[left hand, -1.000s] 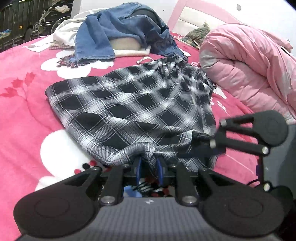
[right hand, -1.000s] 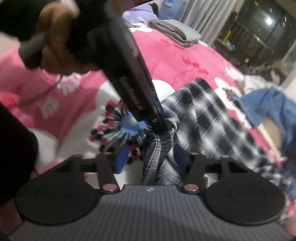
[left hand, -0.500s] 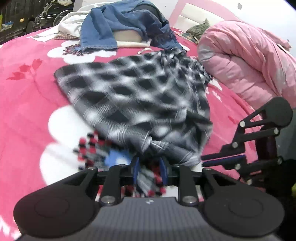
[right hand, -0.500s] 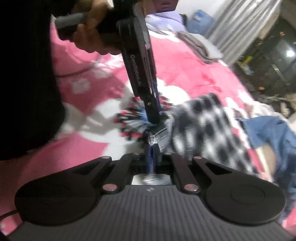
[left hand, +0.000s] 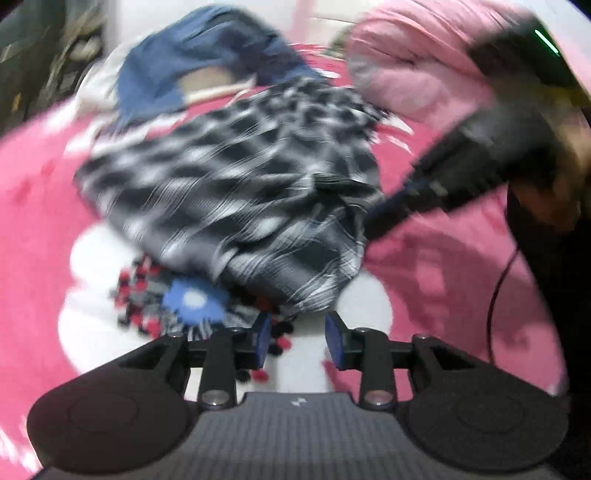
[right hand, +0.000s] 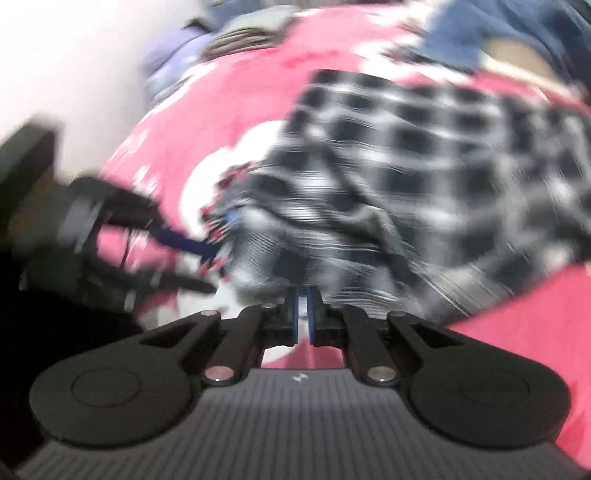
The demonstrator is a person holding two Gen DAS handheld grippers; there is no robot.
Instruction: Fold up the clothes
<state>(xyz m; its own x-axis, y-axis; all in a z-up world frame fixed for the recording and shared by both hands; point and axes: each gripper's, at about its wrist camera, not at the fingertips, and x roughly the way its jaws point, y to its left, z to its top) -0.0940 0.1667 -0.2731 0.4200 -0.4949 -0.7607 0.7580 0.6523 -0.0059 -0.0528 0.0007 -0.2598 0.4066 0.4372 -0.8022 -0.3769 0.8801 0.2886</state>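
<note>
left wrist view, blurred: the left gripper [left hand: 297, 338] hangs over the pink bedspread [left hand: 33, 221], its 2 blue pads apart with nothing between them; the jaws have just been opening. the black-and-white plaid garment [left hand: 236, 184] lies crumpled just beyond the fingertips. the right gripper [left hand: 384, 216] reaches in from the right, touching the garment's edge.

right wrist view, blurred: the right gripper [right hand: 303, 314] is nearly closed, pinching the plaid edge. a blue garment [right hand: 476, 26] lies farther back.
</note>
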